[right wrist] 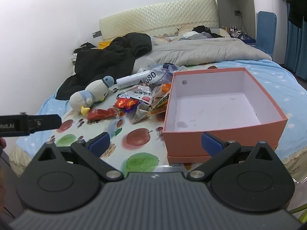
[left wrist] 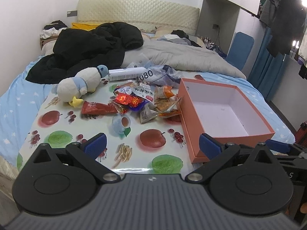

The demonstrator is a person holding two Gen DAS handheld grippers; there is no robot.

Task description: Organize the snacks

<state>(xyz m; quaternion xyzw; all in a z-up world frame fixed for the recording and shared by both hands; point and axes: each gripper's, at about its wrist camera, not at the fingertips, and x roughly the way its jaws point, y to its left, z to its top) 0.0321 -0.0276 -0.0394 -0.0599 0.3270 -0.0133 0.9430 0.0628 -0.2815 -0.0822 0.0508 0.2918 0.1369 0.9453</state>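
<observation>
While jaws gape empty, snack pile [left wrist: 145, 101] well ahead, beside box [left wrist: 226, 132].

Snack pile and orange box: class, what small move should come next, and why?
Probably move the left gripper forward to the red packet at the pile's near edge. Both grippers are open and hold nothing, the box is empty, and the snacks still lie heaped left of it.

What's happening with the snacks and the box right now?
Left gripper and right gripper open, holding nothing. Snack pile on table; orange box empty. Plush duck beside pile.
</observation>
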